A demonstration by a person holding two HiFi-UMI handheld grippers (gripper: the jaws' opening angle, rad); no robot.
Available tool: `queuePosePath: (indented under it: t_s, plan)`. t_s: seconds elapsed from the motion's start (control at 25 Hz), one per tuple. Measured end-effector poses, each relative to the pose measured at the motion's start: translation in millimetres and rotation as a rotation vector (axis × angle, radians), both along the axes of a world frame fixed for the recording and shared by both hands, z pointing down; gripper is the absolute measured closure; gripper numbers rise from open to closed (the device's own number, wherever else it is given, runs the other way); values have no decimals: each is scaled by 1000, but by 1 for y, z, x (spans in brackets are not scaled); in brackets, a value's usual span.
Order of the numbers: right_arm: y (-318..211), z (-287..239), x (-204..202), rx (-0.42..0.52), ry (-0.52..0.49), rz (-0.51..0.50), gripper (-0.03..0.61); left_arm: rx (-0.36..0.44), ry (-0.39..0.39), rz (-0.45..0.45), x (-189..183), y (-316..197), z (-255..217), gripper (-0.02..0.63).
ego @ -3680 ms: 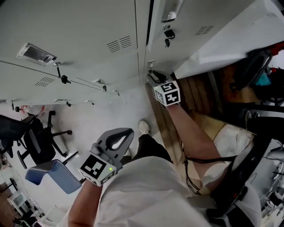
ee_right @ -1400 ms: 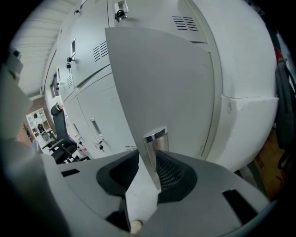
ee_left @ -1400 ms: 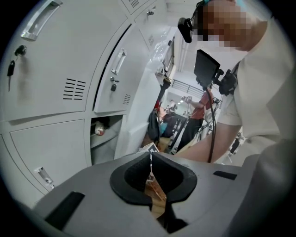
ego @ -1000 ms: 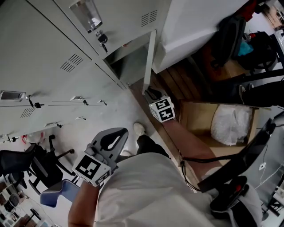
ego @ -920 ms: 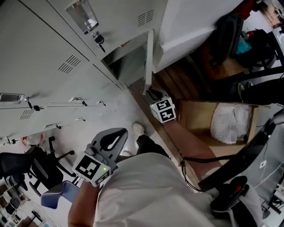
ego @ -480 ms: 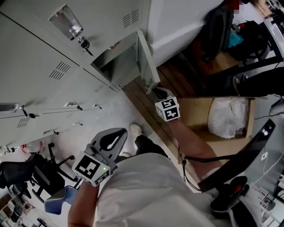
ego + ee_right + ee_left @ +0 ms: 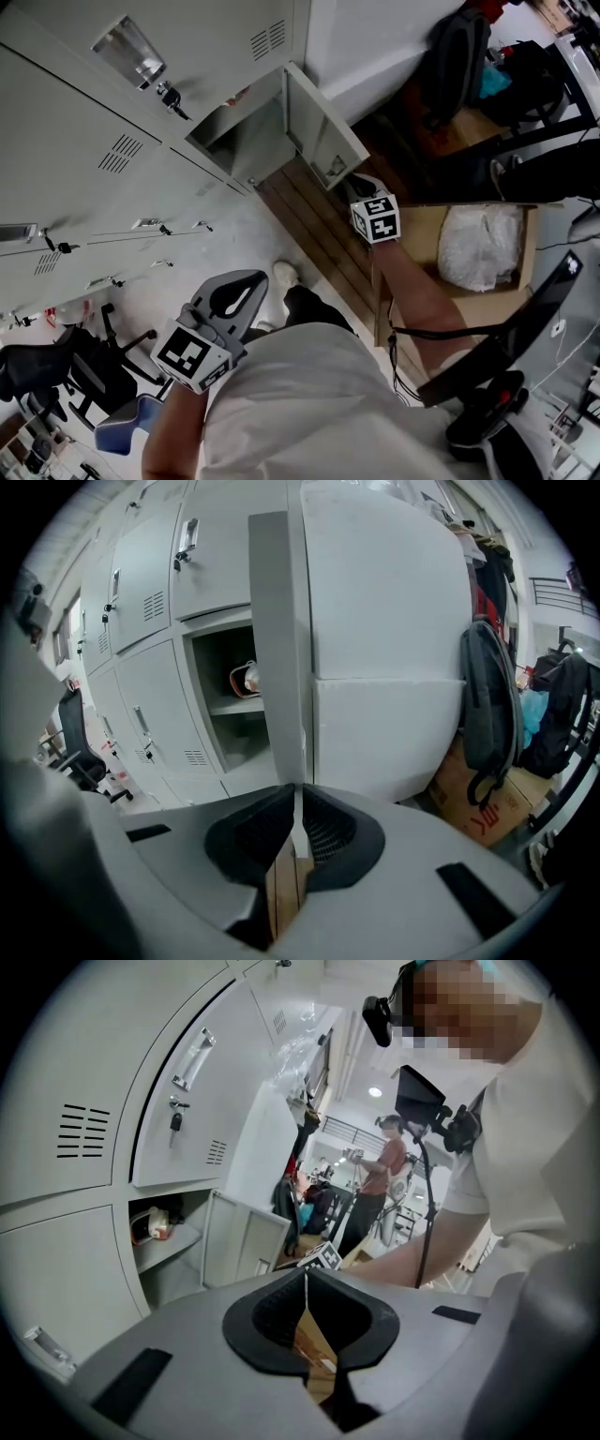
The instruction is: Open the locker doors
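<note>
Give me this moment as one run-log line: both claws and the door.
right claw: jaws just closed further, on locker door edge | door: partly open | left claw: shut, empty

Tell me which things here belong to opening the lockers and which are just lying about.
Job: half-open grey metal locker door; right claw, its jaws just closing on that door's edge; bank of grey metal lockers.
Lying about: brown cardboard box holding a white plastic bag; black office chair; grey backpack.
</note>
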State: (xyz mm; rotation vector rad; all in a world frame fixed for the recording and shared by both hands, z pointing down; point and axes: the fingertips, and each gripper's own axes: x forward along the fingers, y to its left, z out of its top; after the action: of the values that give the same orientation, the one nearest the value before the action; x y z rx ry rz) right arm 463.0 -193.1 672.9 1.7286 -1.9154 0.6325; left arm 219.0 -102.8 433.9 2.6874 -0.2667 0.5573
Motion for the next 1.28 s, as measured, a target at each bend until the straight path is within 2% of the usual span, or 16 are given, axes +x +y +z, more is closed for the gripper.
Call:
queuePosePath:
  t_s: [0.72, 1.12, 1.28]
  plan:
    - [-12, -1, 60, -4, 42, 115, 561, 2, 2, -5, -6, -4, -2, 601]
    - [-8, -14, 65, -26, 93, 149, 560, 24, 39, -43, -24, -4, -11, 601]
    - [-1, -24, 53, -30, 105, 145, 560, 30, 65, -44, -37, 0, -16, 601]
